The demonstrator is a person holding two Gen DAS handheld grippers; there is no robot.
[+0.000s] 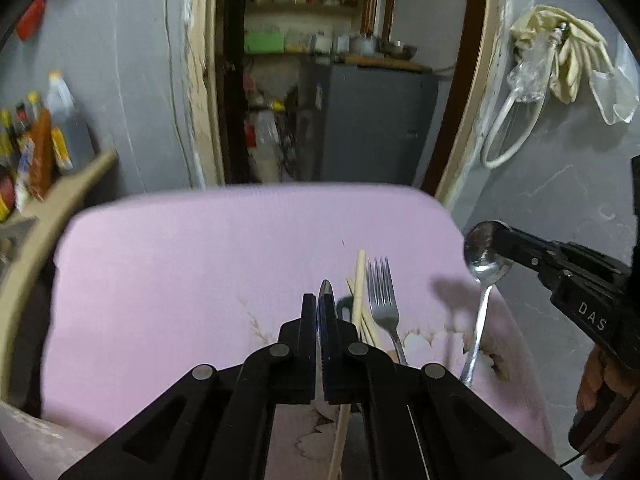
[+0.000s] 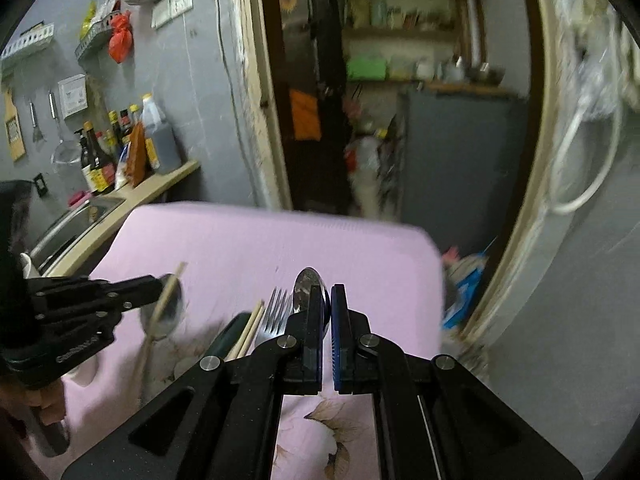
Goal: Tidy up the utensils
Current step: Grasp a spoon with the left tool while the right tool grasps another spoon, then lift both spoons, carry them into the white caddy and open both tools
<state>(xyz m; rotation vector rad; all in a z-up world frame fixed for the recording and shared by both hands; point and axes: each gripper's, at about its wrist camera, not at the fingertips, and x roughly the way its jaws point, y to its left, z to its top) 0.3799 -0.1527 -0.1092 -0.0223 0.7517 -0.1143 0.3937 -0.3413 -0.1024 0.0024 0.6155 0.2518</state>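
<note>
right hand-held gripper, white "das" lettering, clamped on spoon

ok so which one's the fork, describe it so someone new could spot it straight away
Start at the pink tablecloth and find the small row of utensils lying near its right side. The fork is the silver piece just right of the pale wooden chopsticks, flat on the cloth. It alone ends in tines.
</note>
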